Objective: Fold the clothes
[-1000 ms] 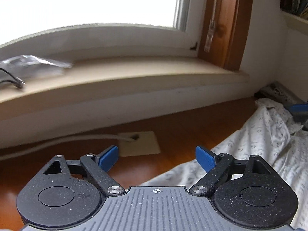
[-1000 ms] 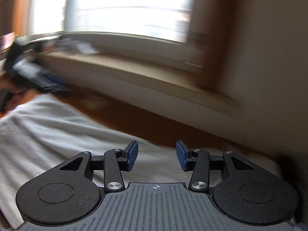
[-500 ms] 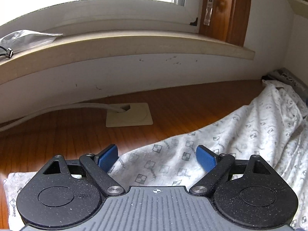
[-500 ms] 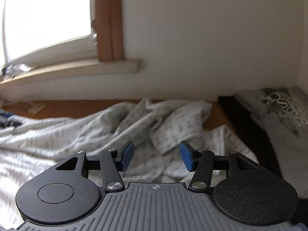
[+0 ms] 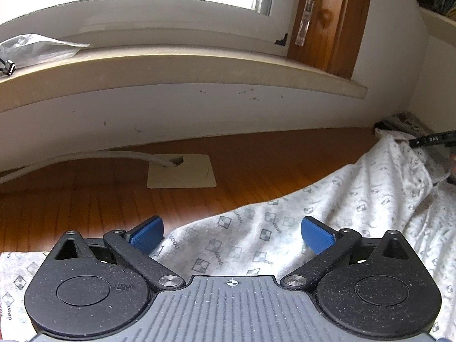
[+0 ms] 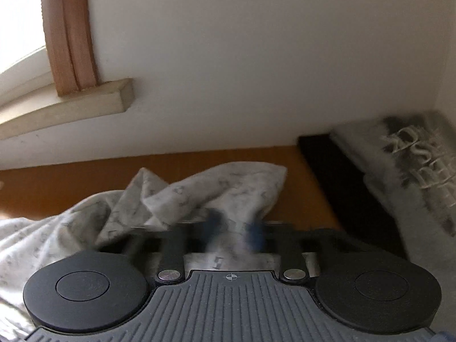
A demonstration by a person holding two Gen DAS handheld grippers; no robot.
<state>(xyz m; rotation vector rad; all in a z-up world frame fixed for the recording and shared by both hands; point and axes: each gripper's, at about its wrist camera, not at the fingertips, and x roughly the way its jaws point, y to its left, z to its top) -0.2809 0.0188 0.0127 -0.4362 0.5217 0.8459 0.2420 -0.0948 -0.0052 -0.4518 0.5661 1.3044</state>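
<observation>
A white garment with a small dark pattern (image 5: 356, 199) lies spread over the wooden tabletop (image 5: 85, 199). My left gripper (image 5: 232, 236) hovers low over its near edge. Its jaws are opening wide, and the cloth lies under them, untouched by the blue pads (image 5: 148, 233). In the right wrist view the same garment (image 6: 213, 188) is bunched up at its end. My right gripper (image 6: 235, 225) is closing there, and its blurred blue pads (image 6: 256, 230) pinch a gathered fold of the cloth.
A folded grey garment with white lettering (image 6: 413, 171) lies on a black surface (image 6: 327, 171) at the right. A cream cable plate (image 5: 181, 171) with a white cable sits near the wall. Above it runs a window sill (image 5: 171, 65) holding a plastic bag (image 5: 37, 48).
The left gripper sank toward the garment and its jaws spread wider. The right gripper swung right along the garment to its bunched end, and its jaws closed on a fold.
</observation>
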